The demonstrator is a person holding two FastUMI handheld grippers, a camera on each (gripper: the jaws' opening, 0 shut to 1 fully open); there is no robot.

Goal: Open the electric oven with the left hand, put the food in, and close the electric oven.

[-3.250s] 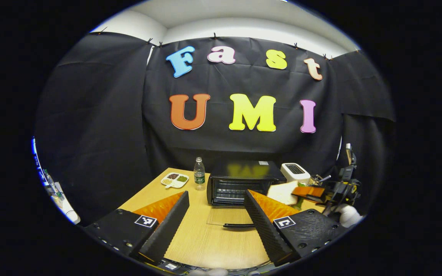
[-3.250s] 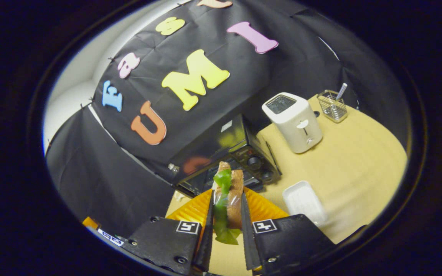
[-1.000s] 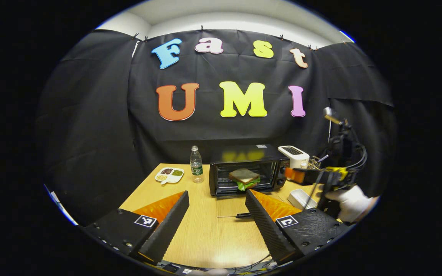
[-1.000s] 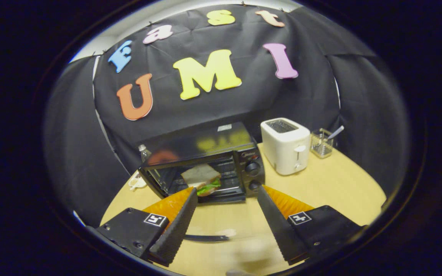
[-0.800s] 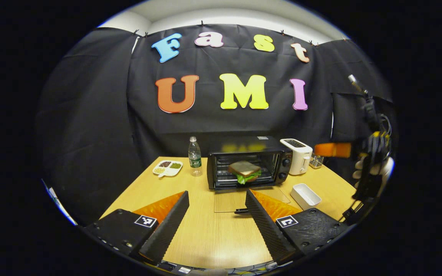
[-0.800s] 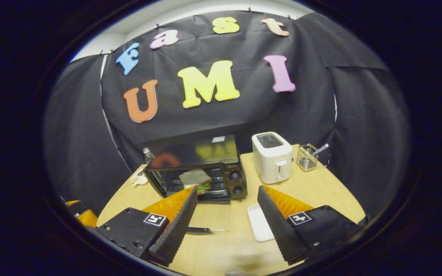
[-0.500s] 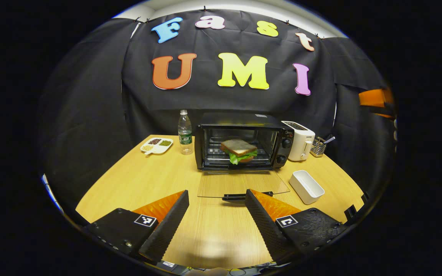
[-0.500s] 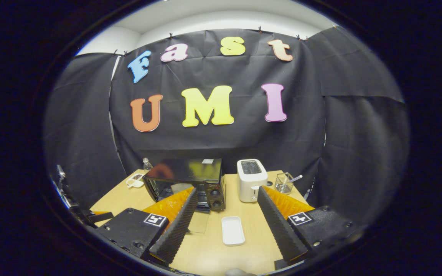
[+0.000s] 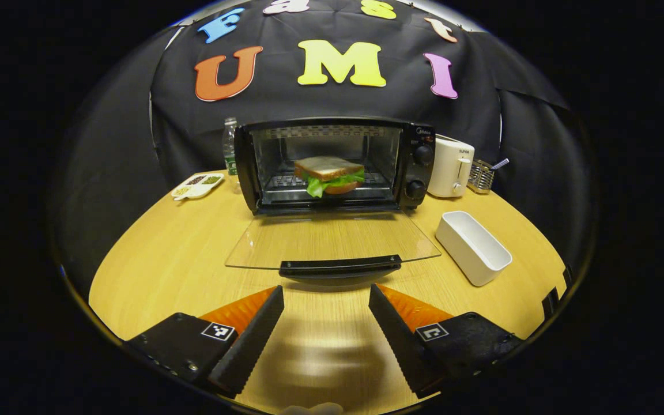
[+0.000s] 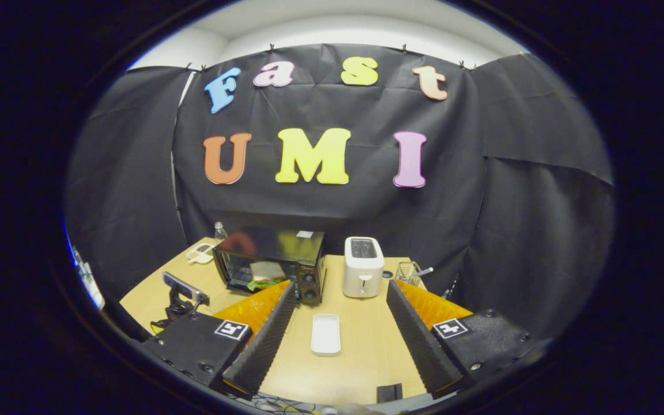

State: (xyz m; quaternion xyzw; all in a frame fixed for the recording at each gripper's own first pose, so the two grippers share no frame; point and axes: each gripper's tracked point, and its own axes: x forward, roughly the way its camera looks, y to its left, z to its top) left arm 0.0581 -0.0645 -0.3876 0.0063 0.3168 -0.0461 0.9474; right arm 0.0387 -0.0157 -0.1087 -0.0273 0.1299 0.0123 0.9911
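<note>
Glass is what matters now: the oven door [image 9: 332,239] lies folded flat over the table [image 9: 153,253], its dark handle [image 9: 340,267] running along the near edge. In the left gripper view the left hand-held gripper [image 9: 323,323] sits low and just short of that handle, jaws spread wide with nothing between them. Behind the door, the oven [image 9: 332,164] stands open, and the sandwich [image 9: 329,174] rests on the wire rack inside, bread on top and lettuce spilling at the front.

In the right gripper view the right hand-held gripper [image 10: 338,334] is well back from the oven, jaws likewise apart and empty, with a white tray [image 10: 325,334] lying on the table between its fingers. Beside the oven stand a toaster [image 10: 363,266] and a small wire basket [image 10: 407,272]; on the oven's far side are a water bottle [image 9: 229,144] and a divided plate [image 9: 196,185].

Judging from this, opening and loading are done, and closing is the step in hand. The next move seems to call for bringing the left hand-held gripper forward to the handle, either pinching it or getting a finger beneath it, then lifting in an arc about the hinge at the oven's base until the door meets the frame. The lettuce hangs near the front of the rack, so the door might catch it.
</note>
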